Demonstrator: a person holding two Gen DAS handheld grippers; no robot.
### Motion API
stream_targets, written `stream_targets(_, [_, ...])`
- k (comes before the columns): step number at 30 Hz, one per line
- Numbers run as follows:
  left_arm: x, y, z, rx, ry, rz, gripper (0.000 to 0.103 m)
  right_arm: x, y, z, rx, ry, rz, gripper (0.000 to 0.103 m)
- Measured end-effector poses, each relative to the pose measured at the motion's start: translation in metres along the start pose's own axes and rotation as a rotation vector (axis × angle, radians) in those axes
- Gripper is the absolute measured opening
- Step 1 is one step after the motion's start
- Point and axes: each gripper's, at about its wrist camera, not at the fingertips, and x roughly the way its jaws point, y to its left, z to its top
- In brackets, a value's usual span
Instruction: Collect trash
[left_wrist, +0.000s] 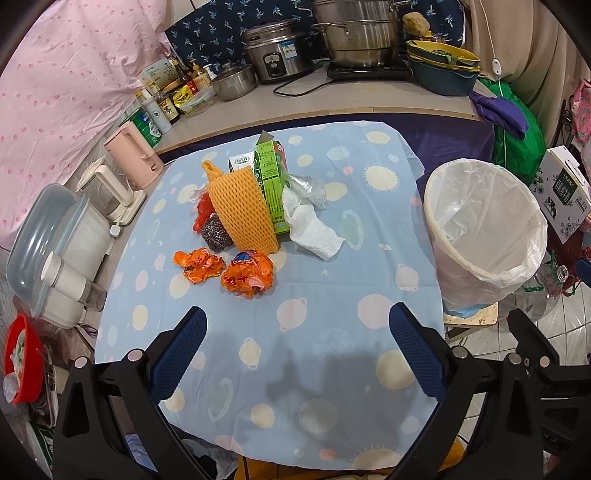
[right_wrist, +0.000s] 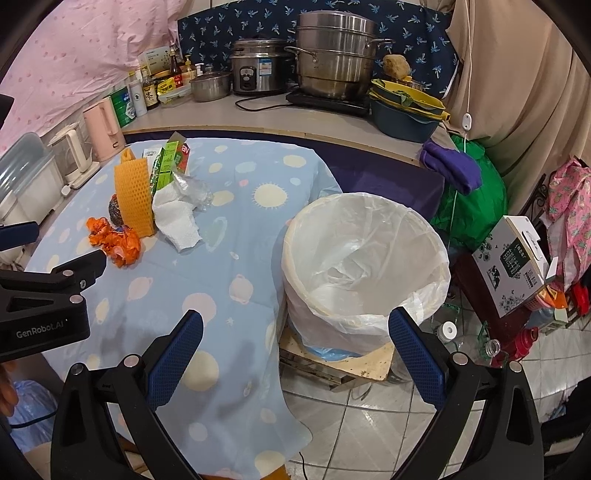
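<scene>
A pile of trash lies mid-table on the blue cloth (left_wrist: 295, 295): an orange foam net (left_wrist: 240, 206), a green carton (left_wrist: 271, 184), white tissue (left_wrist: 314, 232), clear plastic (left_wrist: 310, 188), a steel scourer (left_wrist: 218, 232), red plastic (left_wrist: 203, 214) and two crumpled orange wrappers (left_wrist: 201, 264) (left_wrist: 249, 273). The lined bin (left_wrist: 484, 236) stands right of the table; it also shows in the right wrist view (right_wrist: 365, 266). My left gripper (left_wrist: 297, 317) is open and empty, short of the wrappers. My right gripper (right_wrist: 295, 317) is open and empty by the bin's near side.
A counter (left_wrist: 295, 99) behind holds pots, a rice cooker (left_wrist: 277, 51), bottles and stacked bowls (left_wrist: 443, 66). Kettles (left_wrist: 133, 162) and a container line the table's left. A box (right_wrist: 513, 266), bottles and a green bag (right_wrist: 469, 206) crowd the floor at right.
</scene>
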Motion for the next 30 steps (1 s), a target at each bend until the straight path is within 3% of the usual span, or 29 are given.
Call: stream_targets(30, [0.0035, -0.0004, -0.0023, -0.009, 0.018, -0.011, 0.094, 0.0050, 0.0030, 0.0031, 0.003, 0.010, 0.004, 0.096])
